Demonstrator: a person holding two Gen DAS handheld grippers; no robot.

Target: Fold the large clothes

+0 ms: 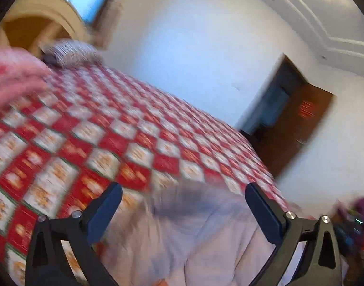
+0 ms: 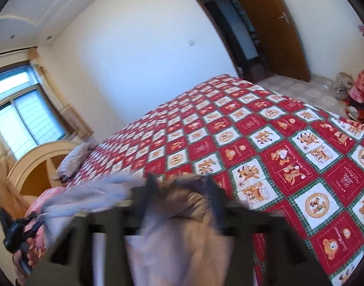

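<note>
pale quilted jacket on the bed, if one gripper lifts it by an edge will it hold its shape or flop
Likely flop: the pale quilted jacket lies in soft puckered folds on the checked bedspread, with no stiff panels showing. It looks padded, so probably bulky yet light. Its brown fur trim bunches loosely between the right gripper's fingers, so edges may sag and trail.

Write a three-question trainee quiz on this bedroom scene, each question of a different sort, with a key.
1. True or false: the left gripper has its jaws clamped on the pale grey garment.
2. Multiple choice: the bedspread is (A) plain blue, (B) red and white checked with bear prints, (C) striped green.
3. Fill in: at the head of the bed, by the headboard, lies a striped ______.

Key
1. False: the jaws stand wide apart above the cloth.
2. B
3. pillow
</note>
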